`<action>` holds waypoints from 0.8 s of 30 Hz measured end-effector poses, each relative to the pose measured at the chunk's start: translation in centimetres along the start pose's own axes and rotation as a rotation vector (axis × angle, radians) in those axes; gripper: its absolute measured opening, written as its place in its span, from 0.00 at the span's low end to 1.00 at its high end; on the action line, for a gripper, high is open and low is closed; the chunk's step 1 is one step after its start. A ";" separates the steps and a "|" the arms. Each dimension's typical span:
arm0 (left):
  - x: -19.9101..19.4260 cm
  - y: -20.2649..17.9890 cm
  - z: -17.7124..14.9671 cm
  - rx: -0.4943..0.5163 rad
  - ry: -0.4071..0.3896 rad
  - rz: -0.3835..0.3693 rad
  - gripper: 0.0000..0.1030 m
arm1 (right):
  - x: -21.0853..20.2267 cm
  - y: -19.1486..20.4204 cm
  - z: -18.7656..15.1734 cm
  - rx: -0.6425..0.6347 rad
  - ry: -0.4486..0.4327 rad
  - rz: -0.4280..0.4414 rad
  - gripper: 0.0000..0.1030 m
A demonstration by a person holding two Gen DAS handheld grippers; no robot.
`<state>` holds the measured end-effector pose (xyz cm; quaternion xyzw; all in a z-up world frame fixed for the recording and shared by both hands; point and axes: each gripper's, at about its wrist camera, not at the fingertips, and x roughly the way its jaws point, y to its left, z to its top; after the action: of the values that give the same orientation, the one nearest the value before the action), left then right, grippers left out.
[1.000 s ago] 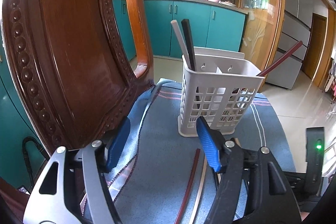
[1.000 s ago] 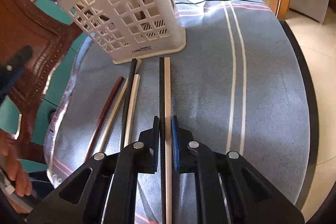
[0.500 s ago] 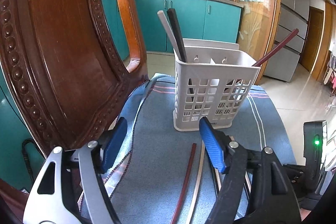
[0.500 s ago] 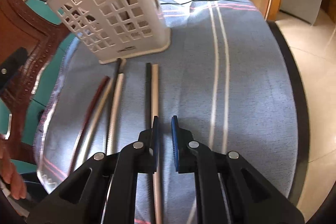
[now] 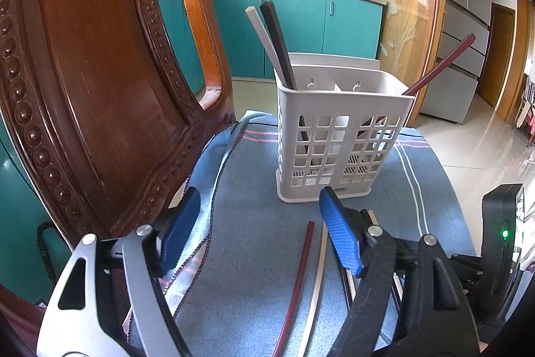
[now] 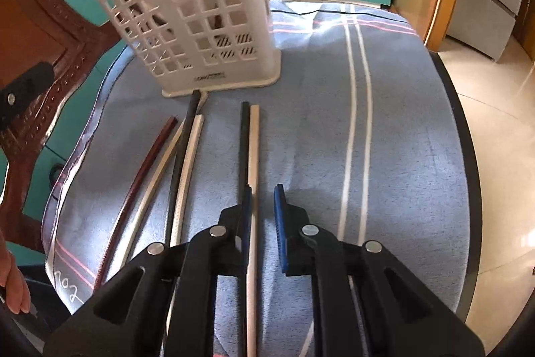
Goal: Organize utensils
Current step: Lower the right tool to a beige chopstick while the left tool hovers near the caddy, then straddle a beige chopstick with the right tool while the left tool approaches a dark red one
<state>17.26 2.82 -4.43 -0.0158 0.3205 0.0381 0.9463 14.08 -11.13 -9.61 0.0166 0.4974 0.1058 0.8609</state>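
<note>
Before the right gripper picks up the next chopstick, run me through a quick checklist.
1. Right gripper over a chopstick: ok, the cream chopstick lies under the gap, beside the black chopstick.
2. Right jaws wide enough: not ok, narrow but opening.
3. Only one stick lined up: cannot tell.
4. Basket upright: ok.
5. Left gripper clear: ok, opening, nothing between its jaws.

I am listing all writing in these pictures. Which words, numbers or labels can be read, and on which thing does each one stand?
"202": handwritten, as best I can read it, on the blue cloth's near corner.
Dark label on the white utensil basket's base: blurred, unreadable.
Sticker on the refrigerator: too small to read.
</note>
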 end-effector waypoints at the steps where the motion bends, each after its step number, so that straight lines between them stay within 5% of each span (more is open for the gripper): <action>1: 0.1 0.0 0.0 0.002 0.003 0.000 0.72 | 0.0 0.2 0.0 -0.013 -0.003 -0.009 0.14; 18: 1.3 0.0 -0.2 -0.002 0.042 -0.017 0.73 | -1.9 0.8 -0.2 -0.030 -0.038 0.093 0.03; 24: 2.4 1.1 -0.4 -0.064 0.105 -0.033 0.74 | -2.3 -2.0 0.3 0.068 -0.026 0.040 0.03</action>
<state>18.84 4.06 -6.21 -0.0533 0.3679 0.0319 0.9278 13.60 -13.48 -7.75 0.0570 0.4891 0.1060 0.8639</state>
